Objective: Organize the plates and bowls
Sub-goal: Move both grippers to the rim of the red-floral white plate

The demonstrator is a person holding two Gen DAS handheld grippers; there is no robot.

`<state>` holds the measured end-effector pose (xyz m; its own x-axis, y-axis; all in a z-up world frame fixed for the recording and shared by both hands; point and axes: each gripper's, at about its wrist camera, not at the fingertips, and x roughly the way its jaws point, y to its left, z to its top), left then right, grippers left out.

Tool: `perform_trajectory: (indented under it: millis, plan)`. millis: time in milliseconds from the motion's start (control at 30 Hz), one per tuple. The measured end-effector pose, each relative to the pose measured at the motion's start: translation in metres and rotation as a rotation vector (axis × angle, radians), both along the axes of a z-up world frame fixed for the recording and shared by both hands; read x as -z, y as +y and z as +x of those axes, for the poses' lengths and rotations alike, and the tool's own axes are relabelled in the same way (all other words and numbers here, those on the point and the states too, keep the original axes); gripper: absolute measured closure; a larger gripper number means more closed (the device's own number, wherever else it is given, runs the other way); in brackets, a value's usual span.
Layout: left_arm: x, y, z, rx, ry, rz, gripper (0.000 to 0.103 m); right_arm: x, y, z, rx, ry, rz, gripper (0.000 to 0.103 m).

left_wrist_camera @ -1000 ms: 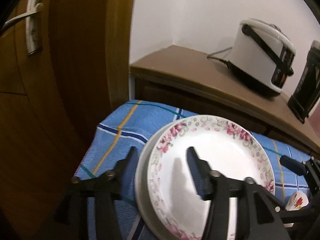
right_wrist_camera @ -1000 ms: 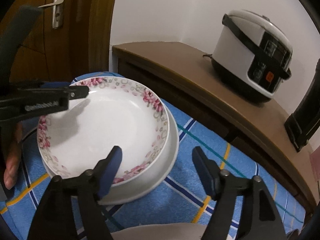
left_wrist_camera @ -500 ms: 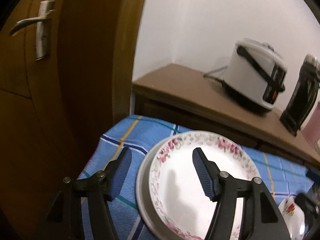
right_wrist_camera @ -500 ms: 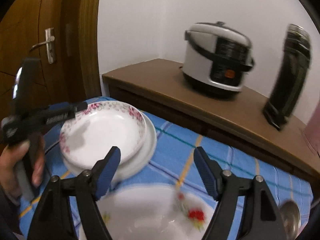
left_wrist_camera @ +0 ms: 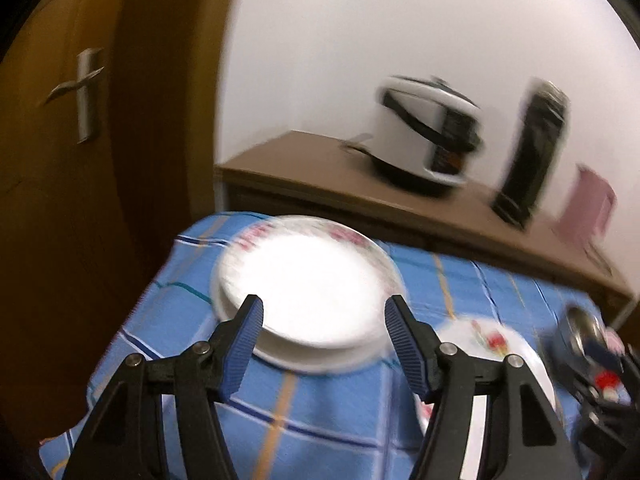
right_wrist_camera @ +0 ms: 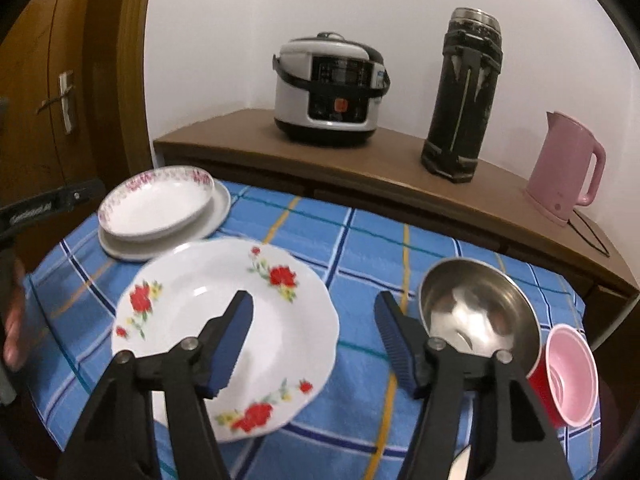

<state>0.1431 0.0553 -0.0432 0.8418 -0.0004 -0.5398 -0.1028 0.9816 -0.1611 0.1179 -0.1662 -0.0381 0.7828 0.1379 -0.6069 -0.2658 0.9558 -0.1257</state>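
Plates: the red-flowered plate (right_wrist_camera: 224, 332) lies under my right gripper (right_wrist_camera: 312, 340), jaws apart and empty, near rim toward me (steel bowl (right_wrist_camera: 478, 312) just right), while my left gripper (left_wrist_camera: 324, 344) gapes before the stacked pink-rimmed dish (left_wrist_camera: 308, 292).

A white wall (right_wrist_camera: 224, 32) backs a brown sideboard (right_wrist_camera: 240, 136) carrying a rice cooker (right_wrist_camera: 330, 90), black flask (right_wrist_camera: 462, 96) and pink kettle (right_wrist_camera: 564, 168); a wooden door (right_wrist_camera: 44, 120) stands far left.

Blue tablecloth (right_wrist_camera: 360, 240), checked in navy, orange, teal lines. White plate (right_wrist_camera: 224, 332), red flower sprigs. Pink-rimmed white dish (right_wrist_camera: 156, 202) on plain white plate (right_wrist_camera: 218, 208) at 10 o'clock. Pink kettle (right_wrist_camera: 564, 172). Red cup (right_wrist_camera: 564, 376), pink inside.
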Motion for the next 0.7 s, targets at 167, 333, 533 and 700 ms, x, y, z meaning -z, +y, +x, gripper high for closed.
perform_trajectory:
  millis: [167,333,533,700]
  plan:
    - [0.012,-0.031,-0.003,0.091,0.055,0.006,0.037,0.015,-0.006,0.003,0.027,0.05,-0.022,0.046]
    - [0.026,-0.049,0.004,0.131,0.126,0.027,0.037,0.023,-0.005,0.006,0.032,0.073,-0.037,0.05]
    - [0.046,-0.057,0.015,0.161,0.203,0.038,0.037,0.034,-0.002,0.011,0.031,0.097,-0.046,0.053]
    - [0.05,-0.06,0.019,0.173,0.215,0.053,0.037,0.038,0.0,0.016,0.026,0.108,-0.047,0.061]
